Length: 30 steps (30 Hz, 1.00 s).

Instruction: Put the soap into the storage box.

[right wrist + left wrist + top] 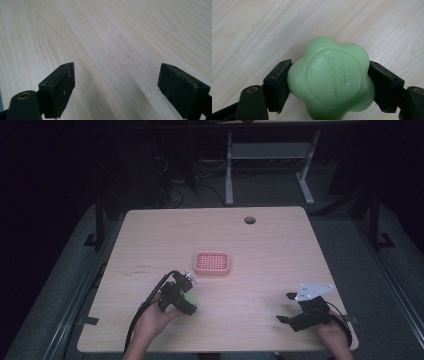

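Note:
A green flower-shaped soap [332, 80] with embossed lettering sits between the two black jaws of my left gripper [329, 85], which is shut on it just above the wooden table. From the high view the soap [192, 298] peeks out beside the left gripper [184, 304], near the table's front left. A pink slotted soap dish [213, 263] rests at the table's middle, a short way beyond the left gripper. My right gripper [285, 308] hovers near the front right edge, open, with bare wood between its jaws [117, 85].
The light wooden table [270, 245] has a round cable hole [250, 220] near its far edge. Beyond it stand a white desk frame [270, 160] and cables on a dark floor.

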Tool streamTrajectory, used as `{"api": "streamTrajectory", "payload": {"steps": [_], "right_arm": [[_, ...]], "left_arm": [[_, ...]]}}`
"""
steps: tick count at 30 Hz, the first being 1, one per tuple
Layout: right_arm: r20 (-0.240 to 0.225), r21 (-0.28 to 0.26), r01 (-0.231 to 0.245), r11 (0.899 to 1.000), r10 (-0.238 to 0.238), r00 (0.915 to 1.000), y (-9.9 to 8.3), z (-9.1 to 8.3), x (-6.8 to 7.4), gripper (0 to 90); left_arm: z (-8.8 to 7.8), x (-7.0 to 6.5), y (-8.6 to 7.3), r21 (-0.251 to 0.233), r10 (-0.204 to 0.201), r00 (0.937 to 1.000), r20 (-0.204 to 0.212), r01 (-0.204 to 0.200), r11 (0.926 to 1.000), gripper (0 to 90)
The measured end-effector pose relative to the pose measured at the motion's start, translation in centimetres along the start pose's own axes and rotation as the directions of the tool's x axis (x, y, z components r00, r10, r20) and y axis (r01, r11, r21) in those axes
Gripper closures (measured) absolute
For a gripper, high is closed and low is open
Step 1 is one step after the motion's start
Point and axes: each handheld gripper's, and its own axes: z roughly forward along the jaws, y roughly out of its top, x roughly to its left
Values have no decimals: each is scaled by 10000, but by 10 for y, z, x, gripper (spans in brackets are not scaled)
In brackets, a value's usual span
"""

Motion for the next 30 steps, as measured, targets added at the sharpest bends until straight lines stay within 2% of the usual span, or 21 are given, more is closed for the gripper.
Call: {"api": "streamTrajectory", "payload": {"steps": [8,17,18,22,26,30], "right_arm": [[11,-58,11,10000,-11,10000,0,0,0,137],[-2,-105,-18,9999,18,10000,0,-1,0,138],[-7,-104,-3,9999,3,10000,0,-1,0,138],[-27,-115,-27,9999,27,10000,0,-1,0,137],[-27,-116,-14,9999,13,10000,0,-1,0,138],[-34,-123,-6,9999,6,10000,0,-1,0,138]], "left_arm": [[-7,4,6,-235,-87,9999,132,90,9997,260],[-9,4,18,-281,-1,9998,220,8,9996,261],[-10,5,20,-234,96,9998,171,-92,9997,262],[-13,7,27,-376,9,9996,265,1,9993,262],[-15,9,34,-294,154,9997,185,-149,9995,263],[-15,12,38,-367,58,9997,246,-49,9993,263]]}}
